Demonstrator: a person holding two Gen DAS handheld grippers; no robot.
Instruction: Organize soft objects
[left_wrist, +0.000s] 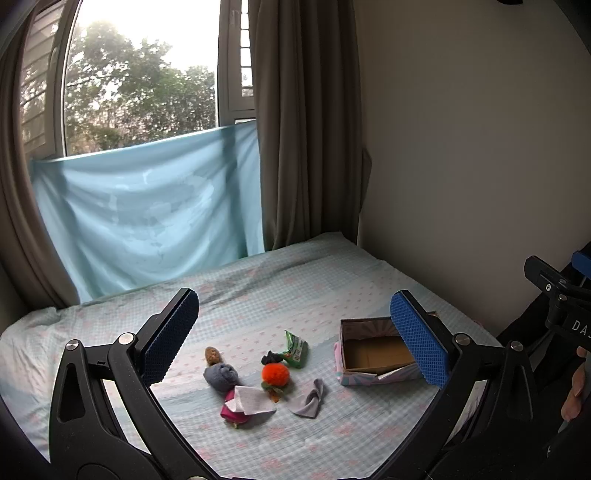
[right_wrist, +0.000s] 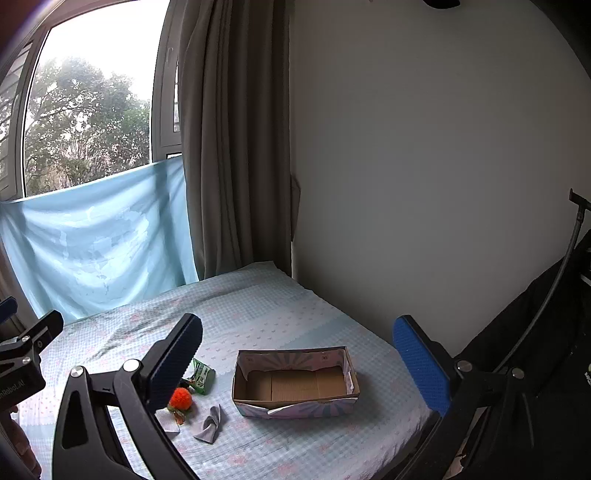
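Both tongs (left_wrist: 295, 338) (right_wrist: 299, 363) wide; grey plush (left_wrist: 221, 374) left cam only (box (right_wrist: 295, 406) empty).

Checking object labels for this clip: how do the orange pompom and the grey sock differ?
The orange pompom is round and fluffy; the grey sock is flat and crumpled. The pompom is bright orange, the sock pale grey. The sock lies nearer the cardboard box. Both rest loose on the bed sheet, outside the box.

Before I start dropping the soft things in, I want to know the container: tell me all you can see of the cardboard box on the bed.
The cardboard box is a shallow, open-topped rectangle, plain brown inside, its outer walls covered in pale pink-and-blue patterned paper. Nothing lies in it. Its near rim looks torn or creased. It sits flat on the checked bedsheet, to the right of the scattered soft items, touching none of them, and neither gripper touches it.
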